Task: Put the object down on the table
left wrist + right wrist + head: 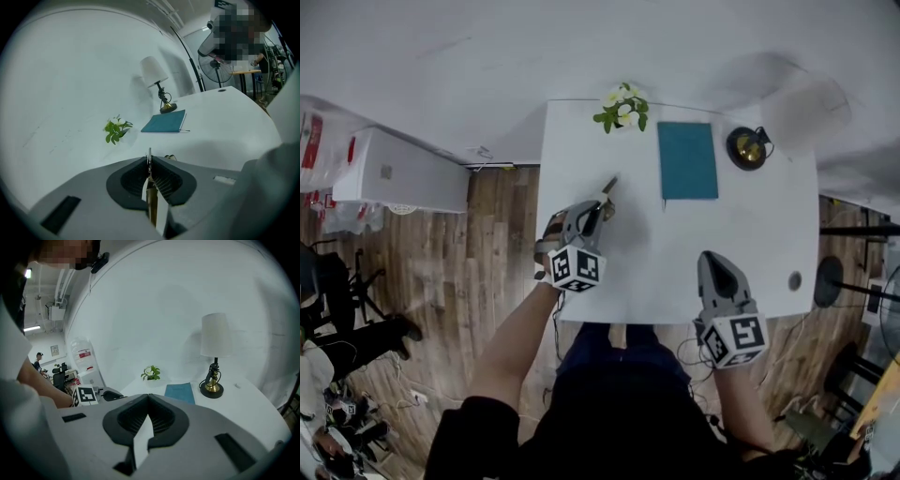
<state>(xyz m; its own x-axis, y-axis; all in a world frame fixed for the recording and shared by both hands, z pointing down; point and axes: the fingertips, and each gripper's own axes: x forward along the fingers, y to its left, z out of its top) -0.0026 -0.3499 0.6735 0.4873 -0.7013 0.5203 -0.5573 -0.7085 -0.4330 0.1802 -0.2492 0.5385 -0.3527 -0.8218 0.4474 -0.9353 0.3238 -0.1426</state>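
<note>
My left gripper [598, 208] hovers over the left half of the white table [656, 272], shut on a thin stick-like object [608, 186] whose dark tip points up and away toward the back. In the left gripper view the object [151, 202] shows as a narrow brownish shaft with a thin metal edge, pinched between the closed jaws of that gripper [149, 165]. My right gripper [719, 262] rests low over the table's front right, shut with nothing in it. The right gripper view shows its jaws [148, 397] meeting with no gap.
A teal notebook [687, 159] lies at the back middle. A small potted plant [623, 106] stands to its left and a lamp with a brass base [748, 147] to its right. A small dark disc [794, 279] sits near the right edge. Wooden floor lies left of the table.
</note>
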